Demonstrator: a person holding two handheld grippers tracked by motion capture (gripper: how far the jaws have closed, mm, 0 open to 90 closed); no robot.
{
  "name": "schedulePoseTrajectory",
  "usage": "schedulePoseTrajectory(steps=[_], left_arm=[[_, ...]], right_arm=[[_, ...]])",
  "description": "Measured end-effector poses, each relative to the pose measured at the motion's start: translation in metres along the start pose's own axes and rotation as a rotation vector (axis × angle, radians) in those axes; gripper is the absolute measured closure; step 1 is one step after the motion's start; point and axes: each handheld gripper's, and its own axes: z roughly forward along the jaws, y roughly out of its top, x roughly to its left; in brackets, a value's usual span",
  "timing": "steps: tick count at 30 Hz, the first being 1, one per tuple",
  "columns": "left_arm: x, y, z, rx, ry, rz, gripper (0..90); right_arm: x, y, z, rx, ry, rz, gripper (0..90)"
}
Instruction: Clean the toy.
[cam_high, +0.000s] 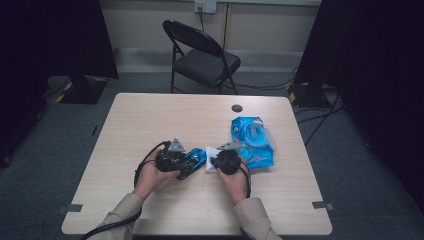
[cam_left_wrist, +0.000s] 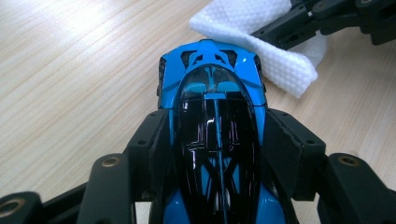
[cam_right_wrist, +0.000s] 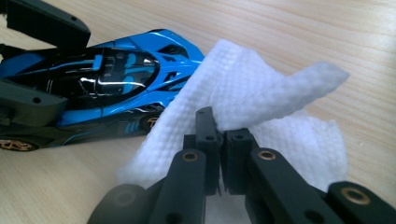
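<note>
**Desk:** What does the high view show at the table?

**Photographer:** A person holds a gripper in each hand over a pale wooden table (cam_high: 150, 120). The left gripper (cam_high: 192, 162) clamps a blue and black toy car (cam_high: 194, 160) near the middle of the tabletop. The right gripper (cam_high: 212, 162) sits just beside it, pinching a white wipe (cam_high: 211, 151).

**Desk:** How firm is the hold on the car?

**Photographer:** In the left gripper view, the two black jaws press against both sides of the toy car (cam_left_wrist: 215, 121), whose nose points away from the camera. The wipe (cam_left_wrist: 261, 32) lies at the car's front end, touching it.

**Desk:** And the wipe?

**Photographer:** In the right gripper view, the jaws are pressed together on a fold of the wipe (cam_right_wrist: 243, 93), which drapes against the nose of the toy car (cam_right_wrist: 116, 79). The car rests on the table, wheels down.

**Desk:** Anything else in frame?

**Photographer:** A blue packet of wipes (cam_high: 252, 140) lies just right of the right gripper. A black folding chair (cam_high: 200, 55) stands beyond the table's far edge.
</note>
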Motion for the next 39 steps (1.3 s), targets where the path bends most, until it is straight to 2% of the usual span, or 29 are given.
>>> schedulePoseTrajectory(steps=[3,17,21,24,35,38,39], left_arm=[[0.0,0.0,0.0,-0.001,0.001,-0.004,42.4],[-0.001,0.002,0.0,0.013,0.004,0.002,42.4],[-0.001,0.002,0.0,0.014,0.004,0.003,42.4],[-0.001,0.001,-0.001,0.017,0.005,0.003,42.4],[-0.001,0.002,0.0,0.013,0.005,0.003,42.5],[-0.002,0.002,0.0,0.013,0.008,0.002,42.5],[-0.002,0.002,0.0,0.017,0.01,0.003,42.5]], right_arm=[[0.003,0.0,0.0,0.003,-0.003,-0.014,87.6],[0.011,-0.006,-0.002,-0.008,0.066,0.027,87.7],[0.019,-0.009,-0.001,-0.01,0.095,0.018,87.7],[0.025,-0.008,-0.001,-0.004,0.087,-0.004,87.7],[0.032,-0.011,-0.001,-0.001,0.138,-0.003,87.7],[0.035,-0.011,-0.001,0.001,0.156,-0.009,87.7],[0.041,-0.012,0.001,0.0,0.17,-0.01,87.7]])
